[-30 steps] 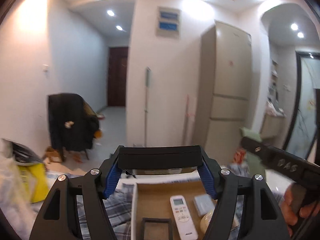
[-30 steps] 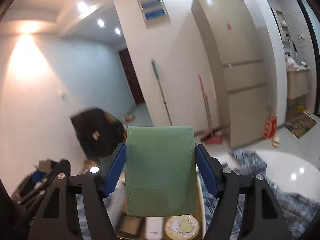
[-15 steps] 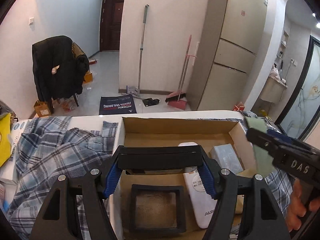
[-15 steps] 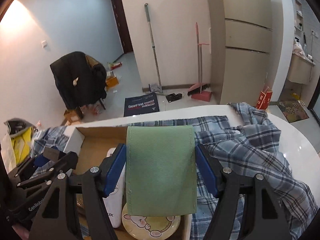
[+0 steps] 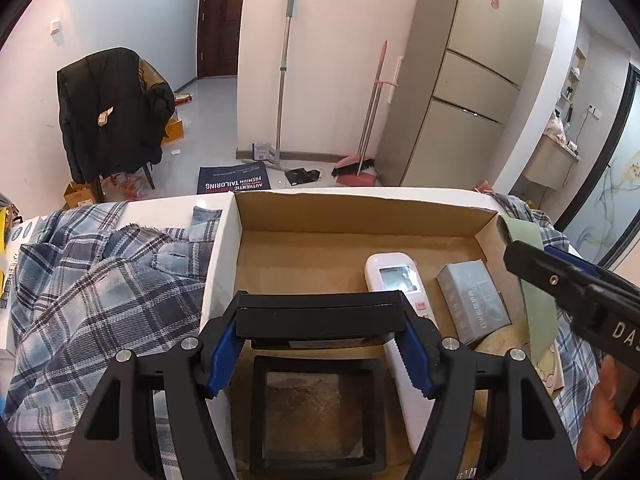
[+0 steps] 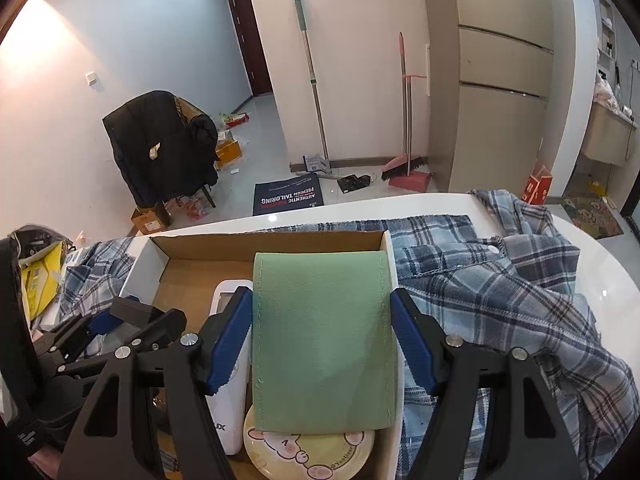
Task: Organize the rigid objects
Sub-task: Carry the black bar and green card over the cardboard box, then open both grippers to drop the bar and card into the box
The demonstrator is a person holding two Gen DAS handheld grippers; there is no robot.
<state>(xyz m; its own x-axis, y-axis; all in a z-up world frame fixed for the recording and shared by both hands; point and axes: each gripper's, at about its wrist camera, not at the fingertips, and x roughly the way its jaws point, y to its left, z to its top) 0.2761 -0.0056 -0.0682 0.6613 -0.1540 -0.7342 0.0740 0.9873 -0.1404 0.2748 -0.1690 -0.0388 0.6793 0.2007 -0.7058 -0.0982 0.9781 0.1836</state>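
Our left gripper (image 5: 320, 336) clasps a black case (image 5: 320, 316), right gripper (image 6: 322, 340) a green pouch (image 6: 322, 332); both hang above the part-filled box (image 5: 360, 208), unplaced.

Cardboard box (image 5: 360, 208) on table (image 6: 600, 276), shirt (image 5: 100, 280) alongside; inside: tray (image 5: 316, 412) left, remote (image 5: 396, 280) centre, small box (image 5: 472, 300) right.

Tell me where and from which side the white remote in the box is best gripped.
Probably across the narrow width of the white remote, at mid-body, coming from above. It lies flat and lengthwise in the cardboard box, its long sides seemingly narrower than the open gripper span. The grey box and black tray flank it closely.
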